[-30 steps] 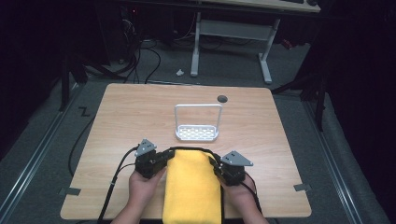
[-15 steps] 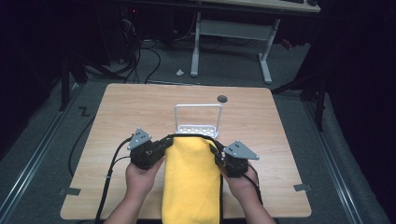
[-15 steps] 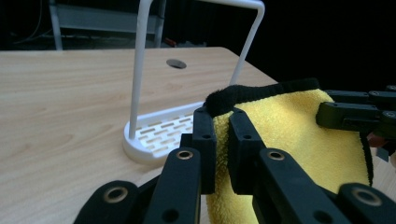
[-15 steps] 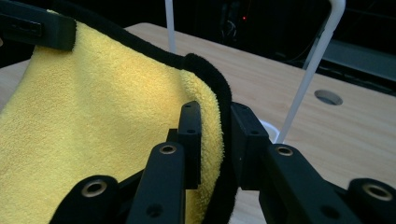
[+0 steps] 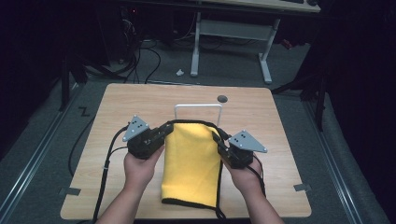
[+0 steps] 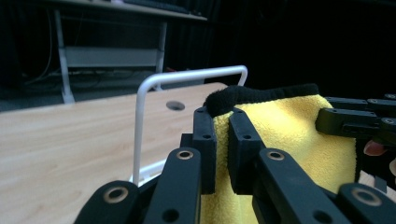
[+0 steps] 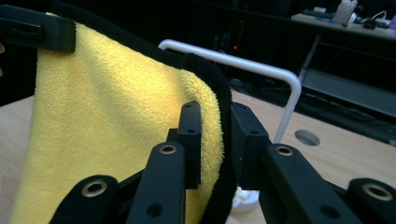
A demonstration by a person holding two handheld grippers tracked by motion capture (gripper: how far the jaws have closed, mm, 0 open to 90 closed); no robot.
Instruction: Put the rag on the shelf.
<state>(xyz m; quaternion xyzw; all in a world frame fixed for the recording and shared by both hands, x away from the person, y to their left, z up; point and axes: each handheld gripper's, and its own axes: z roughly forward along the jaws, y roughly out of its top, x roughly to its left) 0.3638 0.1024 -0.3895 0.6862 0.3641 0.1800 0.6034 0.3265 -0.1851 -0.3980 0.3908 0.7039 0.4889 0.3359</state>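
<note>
A yellow towel (image 5: 191, 165) with a black edge hangs between my two grippers, lifted above the table, its lower end near the front edge. My left gripper (image 5: 164, 129) is shut on the towel's top left corner (image 6: 223, 122). My right gripper (image 5: 218, 139) is shut on the top right corner (image 7: 214, 126). Just behind the towel's top edge stands a white wire rack (image 5: 198, 108), its arched bar (image 6: 187, 78) rising beyond the jaws in the left gripper view and the same bar (image 7: 261, 65) behind the towel (image 7: 112, 126) in the right gripper view.
The wooden table (image 5: 121, 105) has a round cable hole (image 5: 222, 99) behind the rack. Black cables trail from both grippers over the front edge. A white-legged desk (image 5: 229, 32) stands on the floor beyond the table.
Both hands have risen with the towel, lifting its top edge from low over the table up to the level of the rack's bar. More of the towel now hangs free.
</note>
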